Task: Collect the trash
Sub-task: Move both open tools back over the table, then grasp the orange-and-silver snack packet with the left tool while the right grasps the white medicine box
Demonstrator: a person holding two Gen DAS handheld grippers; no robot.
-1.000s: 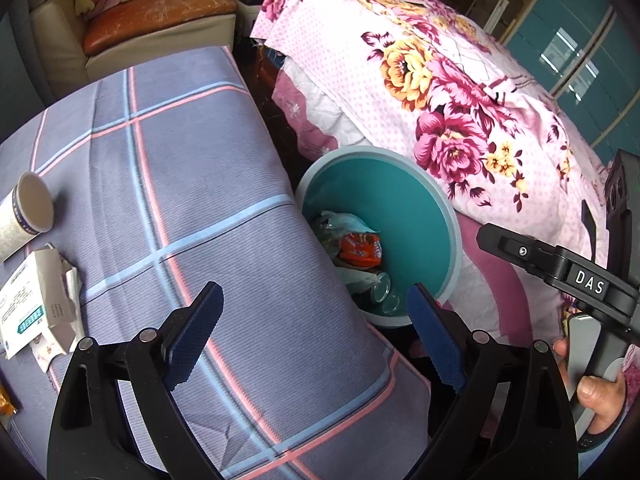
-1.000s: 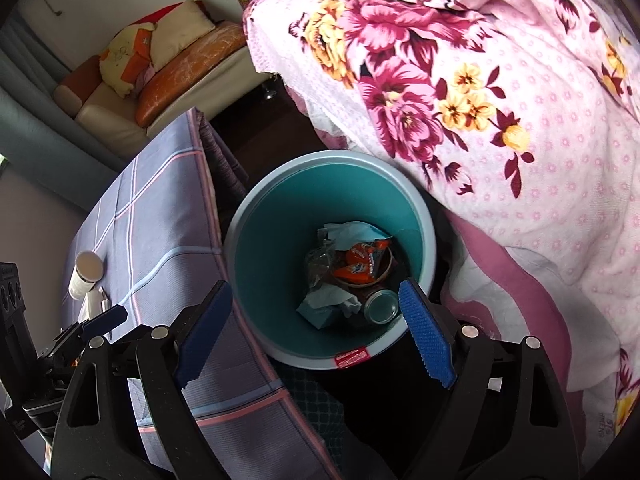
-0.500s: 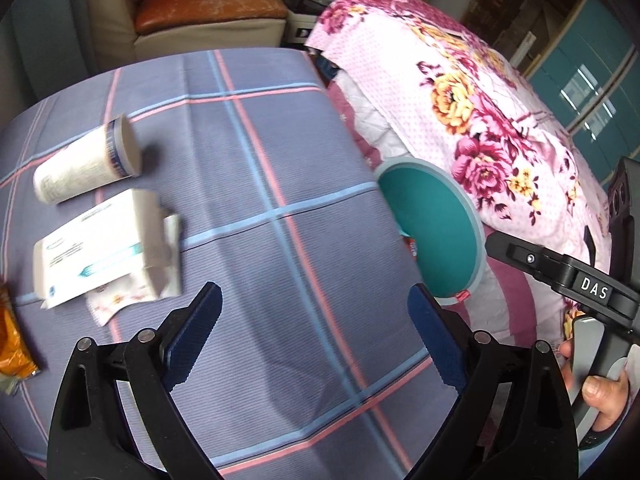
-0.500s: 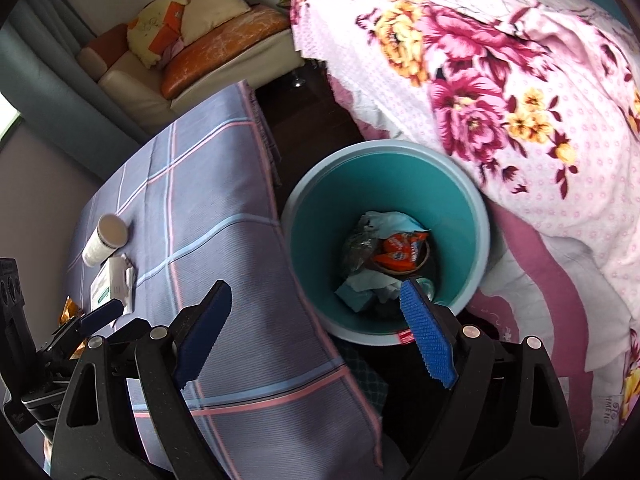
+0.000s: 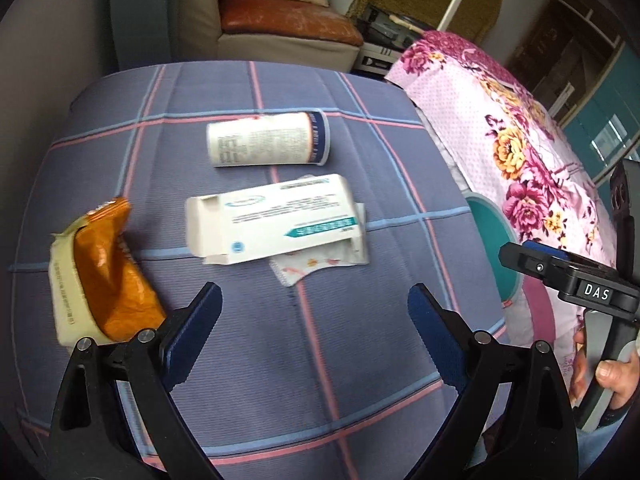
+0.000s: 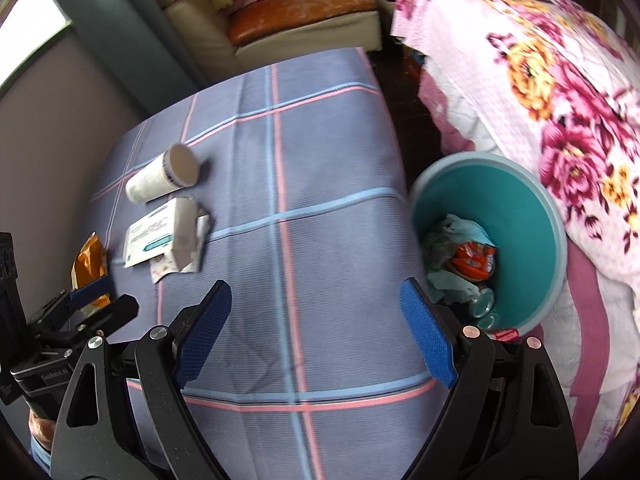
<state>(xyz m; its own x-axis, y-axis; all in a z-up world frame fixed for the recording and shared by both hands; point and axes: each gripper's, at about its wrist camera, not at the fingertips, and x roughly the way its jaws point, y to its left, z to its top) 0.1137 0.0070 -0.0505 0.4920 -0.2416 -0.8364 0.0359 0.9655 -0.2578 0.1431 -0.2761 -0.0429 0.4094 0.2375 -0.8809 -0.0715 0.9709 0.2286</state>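
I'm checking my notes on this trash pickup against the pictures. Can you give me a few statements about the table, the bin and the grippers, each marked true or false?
1. The paper cup lies on its side on the checked cloth. True.
2. The teal bin is empty. False: it already holds crumpled wrappers and other trash.
3. The left gripper holds the orange wrapper. False: its jaws stand open with nothing between them, and the wrapper lies on the cloth.
4. The white box lies between the cup and the left gripper in the left wrist view. True.
5. The right gripper is shut. False: its jaws stand wide open and empty.
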